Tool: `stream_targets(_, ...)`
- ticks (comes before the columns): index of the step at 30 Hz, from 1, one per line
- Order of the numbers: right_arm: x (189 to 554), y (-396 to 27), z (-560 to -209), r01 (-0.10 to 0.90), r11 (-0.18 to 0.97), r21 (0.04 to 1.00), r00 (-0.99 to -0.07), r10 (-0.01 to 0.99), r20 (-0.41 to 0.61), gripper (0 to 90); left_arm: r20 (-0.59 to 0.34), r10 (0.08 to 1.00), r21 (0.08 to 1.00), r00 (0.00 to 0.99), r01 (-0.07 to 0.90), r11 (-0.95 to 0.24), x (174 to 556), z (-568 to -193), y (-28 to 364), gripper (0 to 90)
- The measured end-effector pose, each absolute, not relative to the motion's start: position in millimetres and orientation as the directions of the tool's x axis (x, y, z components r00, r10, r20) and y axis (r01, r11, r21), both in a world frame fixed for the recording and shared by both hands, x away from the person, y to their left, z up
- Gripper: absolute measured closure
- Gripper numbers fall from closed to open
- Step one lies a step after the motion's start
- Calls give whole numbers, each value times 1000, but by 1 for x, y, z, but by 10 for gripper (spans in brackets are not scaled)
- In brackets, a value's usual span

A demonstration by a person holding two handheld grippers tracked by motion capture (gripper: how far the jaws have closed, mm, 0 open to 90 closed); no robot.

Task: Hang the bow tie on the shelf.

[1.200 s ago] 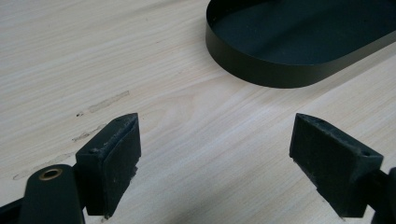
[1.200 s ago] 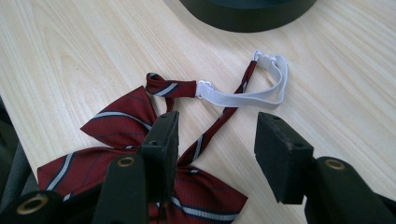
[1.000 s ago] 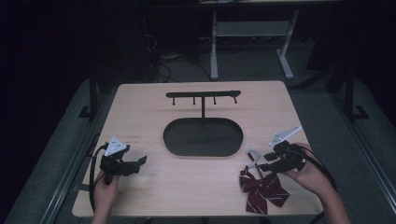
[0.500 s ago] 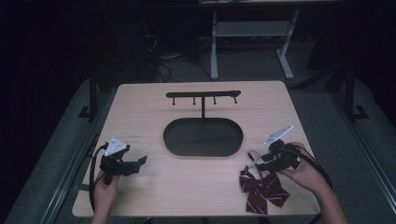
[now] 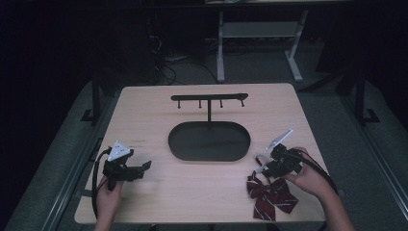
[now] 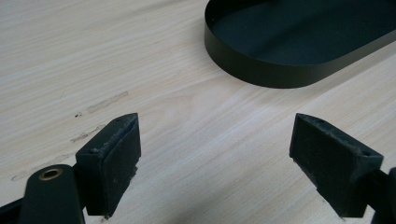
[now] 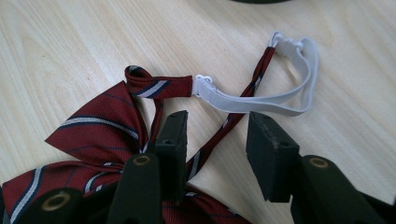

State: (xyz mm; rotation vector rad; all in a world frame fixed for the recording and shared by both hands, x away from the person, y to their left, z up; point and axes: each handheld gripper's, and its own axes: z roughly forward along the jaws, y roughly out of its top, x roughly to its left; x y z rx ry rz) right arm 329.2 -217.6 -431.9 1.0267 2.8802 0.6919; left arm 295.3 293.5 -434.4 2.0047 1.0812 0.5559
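Note:
A dark red striped bow tie (image 5: 270,195) (image 7: 100,123) lies near the table's front right, its white elastic strap (image 7: 285,100) looped toward the tray. My right gripper (image 5: 267,165) (image 7: 215,140) hovers low over the tie's neck band, jaws open a little with the red band running between them, not clamped. My left gripper (image 5: 139,168) (image 6: 215,158) rests at the front left, jaws wide open over bare wood, nothing between them. A black oval tray (image 5: 209,141) (image 6: 299,42) sits mid-table, and a black hanger stand with several pegs (image 5: 210,99) rises behind it.
The light wooden table (image 5: 159,115) has bare room on the left and along the front middle. Faint scuff marks (image 6: 105,101) lie near the left gripper. Dark floor, cables and a grey desk frame (image 5: 260,33) sit beyond the far edge.
My right gripper has shifted slightly left and down toward the bow tie's strap. The left gripper has stayed where it was.

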Motion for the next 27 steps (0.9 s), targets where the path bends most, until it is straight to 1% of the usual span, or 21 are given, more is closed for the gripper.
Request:
stream_targets(10,333,-213,-439,624,697,353,-769,628,118,625,14,839,798,544,499,-337,295,-435,293,163)
stream_targets(20,334,-208,-442,622,707,337,-770,630,101,668,14,838,799,545,497,-337,296,-435,293,163)
stream_targets(24,334,-207,-443,616,712,336,-772,630,81,703,13,838,799,546,498,-337,296,-435,293,163)
stream_targets(27,333,-206,-443,614,714,337,-771,634,60,746,13,838,799,546,498,-337,296,-435,293,163)
